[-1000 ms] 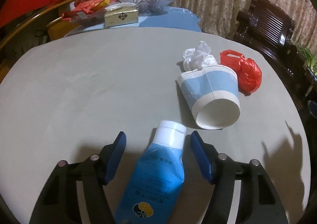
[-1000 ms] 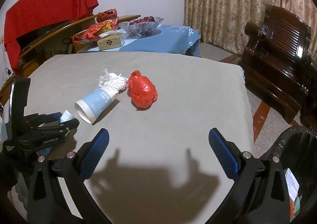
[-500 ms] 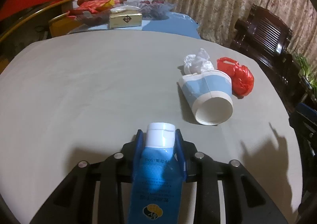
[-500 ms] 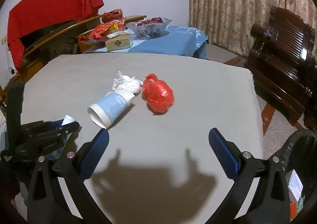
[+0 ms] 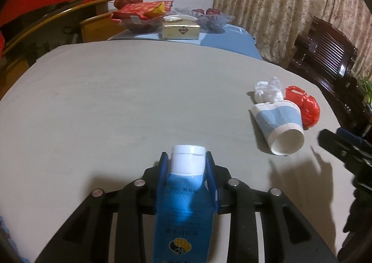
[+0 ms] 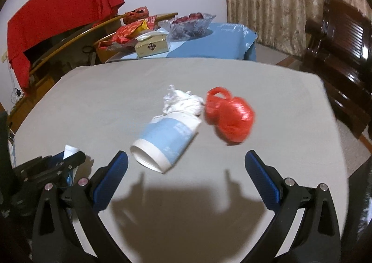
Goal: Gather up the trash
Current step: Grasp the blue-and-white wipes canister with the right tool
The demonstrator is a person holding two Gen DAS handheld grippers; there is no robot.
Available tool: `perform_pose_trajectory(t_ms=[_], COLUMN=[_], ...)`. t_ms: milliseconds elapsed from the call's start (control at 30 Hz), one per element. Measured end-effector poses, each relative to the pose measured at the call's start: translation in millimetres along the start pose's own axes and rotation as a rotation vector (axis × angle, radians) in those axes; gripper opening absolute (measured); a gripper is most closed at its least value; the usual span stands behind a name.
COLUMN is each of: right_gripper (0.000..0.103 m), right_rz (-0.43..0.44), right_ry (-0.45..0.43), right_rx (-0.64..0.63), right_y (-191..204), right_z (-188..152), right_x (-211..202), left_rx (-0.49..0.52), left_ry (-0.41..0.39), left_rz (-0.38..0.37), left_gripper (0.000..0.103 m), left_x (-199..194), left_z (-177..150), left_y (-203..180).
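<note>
left tongs clenched on the tube, right tongs spread wide

left gripper [image 5: 187, 168] pinches the blue tube [image 5: 183, 211] just below its cap, likely for carrying; right gripper [image 6: 186, 170] gapes before the tipped paper cup [image 6: 165, 143], tissue [image 6: 181, 102] and red bag [image 6: 229, 117] beyond on the table [image 6: 279, 100].

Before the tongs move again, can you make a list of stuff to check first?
1. Left tongs squeezing the blue tube: ok, pads pressed on both sides just below its white cap.
2. Right tongs open: ok, wide apart, nothing between them.
3. Paper cup reachable: ok, lying on its side just ahead of the right tongs, open end toward them.
4. White tissue and red bag waiting: ok, both on the table behind the cup.
5. Tissue inside or behind the cup: cannot tell.
6. Trash bin in sight: not ok, neither view shows it.
</note>
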State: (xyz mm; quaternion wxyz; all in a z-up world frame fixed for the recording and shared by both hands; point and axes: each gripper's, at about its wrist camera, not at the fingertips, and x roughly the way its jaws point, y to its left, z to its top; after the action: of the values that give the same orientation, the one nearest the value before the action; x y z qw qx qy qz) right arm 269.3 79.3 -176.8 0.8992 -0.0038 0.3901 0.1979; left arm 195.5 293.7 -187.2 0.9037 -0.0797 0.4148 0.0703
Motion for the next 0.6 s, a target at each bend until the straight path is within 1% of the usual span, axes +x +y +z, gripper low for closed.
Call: perform_pose_trajectory(t_ms=[133,267,500,567,600], right_gripper=[0.098,0.098,0.097,0.091,0.082], right_rz=[-0.01,-0.042,-0.055,-0.051,-0.047], right_ry=[0.018,0.036,0.066,0.074,0.081], right_rx=[0.002,-0.022,-0.033,-0.039,-0.041], right_y=[16.2,29.5,37.3,38.0,38.1], right_z=[5.7,9.0,13.3,13.5,13.2], right_x=[21.3,39.9,58.4,59.6,60.6], left_rx=[-0.006,-0.012,-0.018,-0.021,-0.021], left_ry=[-0.005,-0.008,-0.008,-0.006,-0.004], left_rz=[0.01,0.011,0.008,0.009,0.008], left_gripper=[0.031,0.031,0.031,0.031,0.031], left_x=[-0.7,0.8,2.0,3.0,3.4], left_z=[2.3,4.4,3.3,2.7,2.9], left_y=[10.8,17.8,25.3,26.9,27.1])
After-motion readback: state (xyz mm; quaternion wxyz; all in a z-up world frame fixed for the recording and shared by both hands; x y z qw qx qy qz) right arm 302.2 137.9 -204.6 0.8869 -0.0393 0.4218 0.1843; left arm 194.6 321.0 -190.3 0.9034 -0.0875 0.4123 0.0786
